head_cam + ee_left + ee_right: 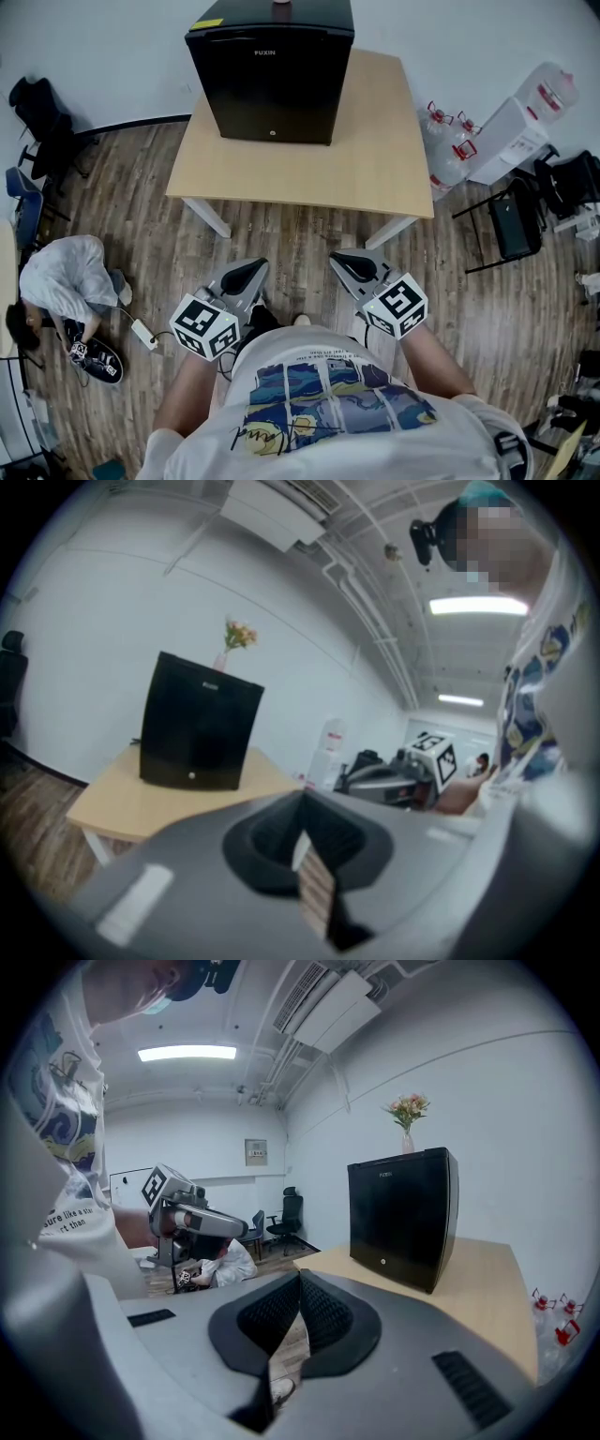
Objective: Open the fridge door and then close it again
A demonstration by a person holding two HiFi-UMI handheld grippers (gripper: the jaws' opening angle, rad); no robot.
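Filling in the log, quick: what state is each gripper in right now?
Left gripper: shut, holding nothing.
Right gripper: shut, holding nothing.

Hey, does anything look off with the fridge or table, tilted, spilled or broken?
Nothing stands out. The fridge stands upright and shut on the table, the flower vase is upright on top, and no spill is visible. The left gripper and right gripper are shut and empty.
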